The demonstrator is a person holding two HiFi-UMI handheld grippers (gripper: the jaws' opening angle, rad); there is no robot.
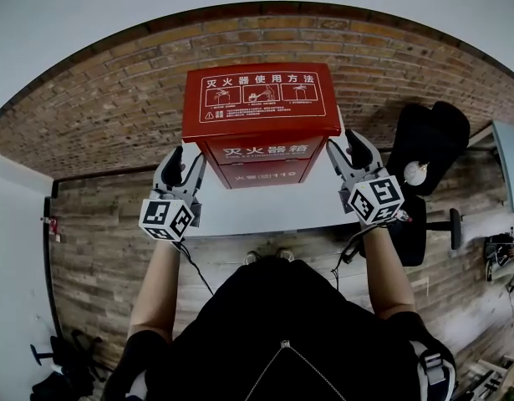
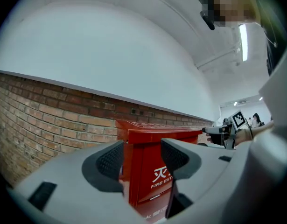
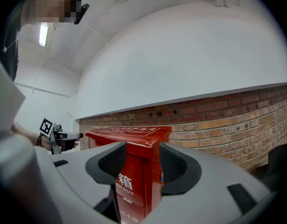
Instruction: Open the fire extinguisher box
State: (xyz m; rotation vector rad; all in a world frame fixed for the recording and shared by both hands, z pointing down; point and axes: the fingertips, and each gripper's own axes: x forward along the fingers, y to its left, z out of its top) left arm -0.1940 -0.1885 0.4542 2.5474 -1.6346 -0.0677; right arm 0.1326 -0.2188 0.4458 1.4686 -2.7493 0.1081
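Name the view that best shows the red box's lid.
Head view: the lid faces the camera, its whole instruction panel showing. The left gripper view catches only its edge; the right gripper view sees its top at a shallow slant.

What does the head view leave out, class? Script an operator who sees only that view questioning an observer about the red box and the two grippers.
Operator: What shows between the jaws of the left gripper?
Observer: A front corner of the box, printed "FIRE EXT"; the jaws stand apart.
Operator: And the right gripper?
Observer: Open too, framing the other front corner beneath the lid.
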